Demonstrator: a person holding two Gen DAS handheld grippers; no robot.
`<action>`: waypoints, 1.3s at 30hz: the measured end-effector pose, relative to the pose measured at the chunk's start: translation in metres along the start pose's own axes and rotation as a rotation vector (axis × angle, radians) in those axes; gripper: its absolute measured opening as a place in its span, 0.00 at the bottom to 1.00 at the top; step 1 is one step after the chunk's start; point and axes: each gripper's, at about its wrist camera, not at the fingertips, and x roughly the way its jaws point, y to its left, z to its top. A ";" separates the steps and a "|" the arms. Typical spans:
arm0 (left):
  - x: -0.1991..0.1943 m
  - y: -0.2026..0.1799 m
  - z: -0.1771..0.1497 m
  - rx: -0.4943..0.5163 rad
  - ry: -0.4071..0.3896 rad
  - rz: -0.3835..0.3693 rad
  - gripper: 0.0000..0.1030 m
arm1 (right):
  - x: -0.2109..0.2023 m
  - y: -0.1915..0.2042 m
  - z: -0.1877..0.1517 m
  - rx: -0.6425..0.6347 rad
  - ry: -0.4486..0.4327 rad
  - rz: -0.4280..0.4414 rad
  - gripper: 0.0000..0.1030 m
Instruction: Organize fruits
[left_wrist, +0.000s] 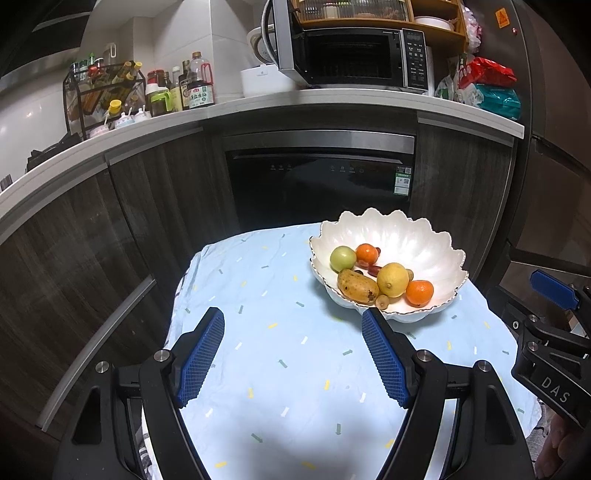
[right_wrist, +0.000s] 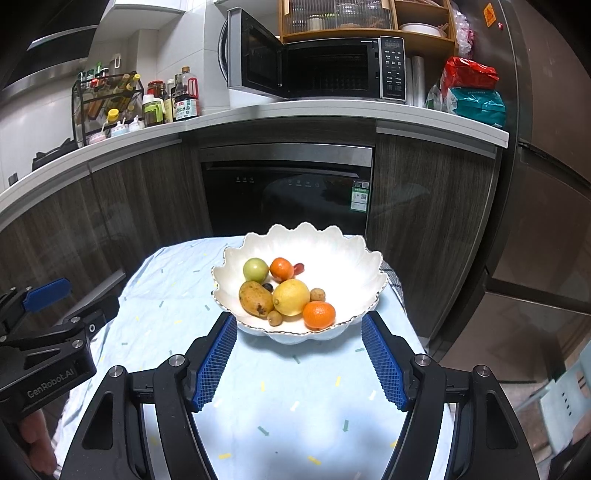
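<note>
A white scalloped bowl stands at the far end of a small table under a light blue cloth. In it lie a yellow lemon, a spotted mango, a green fruit, two oranges and some small fruits. My right gripper is open just short of the bowl's near rim, with nothing between its fingers. My left gripper is open over bare cloth, left of the bowl, and holds nothing.
Dark kitchen cabinets and a built-in dishwasher stand behind the table. On the counter above sit a microwave with its door open, a rack of bottles and bags. A fridge rises at the right.
</note>
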 end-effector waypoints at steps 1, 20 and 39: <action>0.000 0.000 0.000 -0.001 0.000 0.000 0.74 | 0.000 0.000 0.000 0.000 0.001 0.000 0.69; 0.000 0.002 0.001 -0.002 0.003 0.013 0.74 | 0.000 0.000 0.000 0.001 0.000 -0.002 0.69; 0.003 0.002 -0.001 -0.014 0.020 0.023 0.75 | 0.002 -0.002 0.000 0.003 0.002 -0.002 0.69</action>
